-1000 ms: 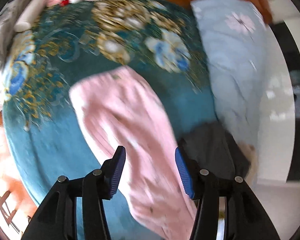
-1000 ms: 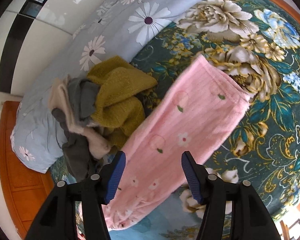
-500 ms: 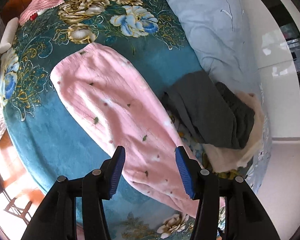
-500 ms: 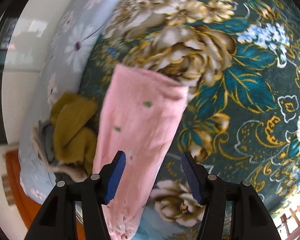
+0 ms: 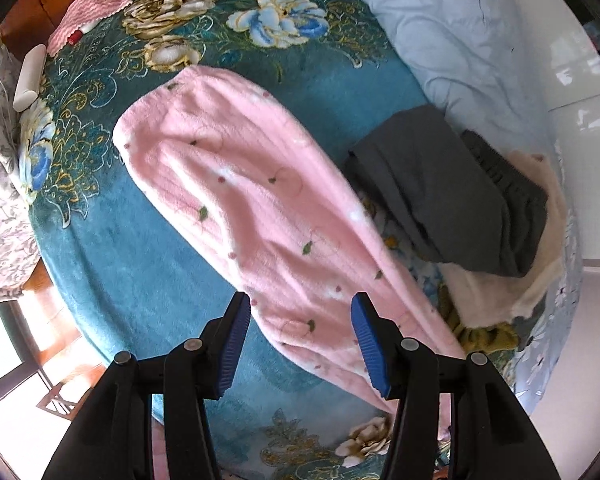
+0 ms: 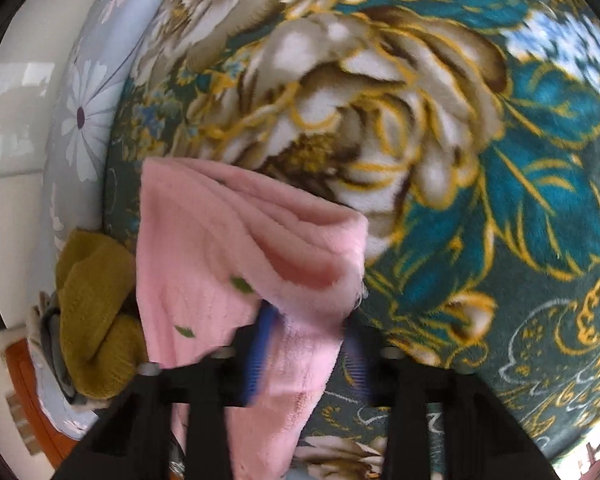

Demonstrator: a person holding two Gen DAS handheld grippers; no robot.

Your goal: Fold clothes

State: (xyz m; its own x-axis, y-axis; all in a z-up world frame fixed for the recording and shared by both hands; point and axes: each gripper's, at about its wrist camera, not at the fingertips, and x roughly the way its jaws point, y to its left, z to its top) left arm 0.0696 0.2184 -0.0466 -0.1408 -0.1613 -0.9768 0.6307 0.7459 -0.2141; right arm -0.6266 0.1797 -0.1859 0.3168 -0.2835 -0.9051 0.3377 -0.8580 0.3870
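Spread across both views is a teal floral blanket [image 5: 148, 288], on which the pink fleece garment [image 5: 244, 200] is laid diagonally, from the upper left of the left wrist view down toward its lower right. At the right of that view a dark grey garment [image 5: 440, 196] is piled on a cream one [image 5: 500, 288], beside a pale blue quilt [image 5: 440, 32]. The left gripper [image 5: 300, 344] is held spread and empty above the garment's lower part. In the right wrist view, a mustard knit [image 6: 96, 316] is seen at the lower left, and the garment's end [image 6: 236, 240] is bunched at the centre. The right gripper [image 6: 304, 354] is blurred; cloth lies between its fingers, but whether it is pinched cannot be told. A first fold is judged to be starting: that end would next need a firm grip and carrying over the length.
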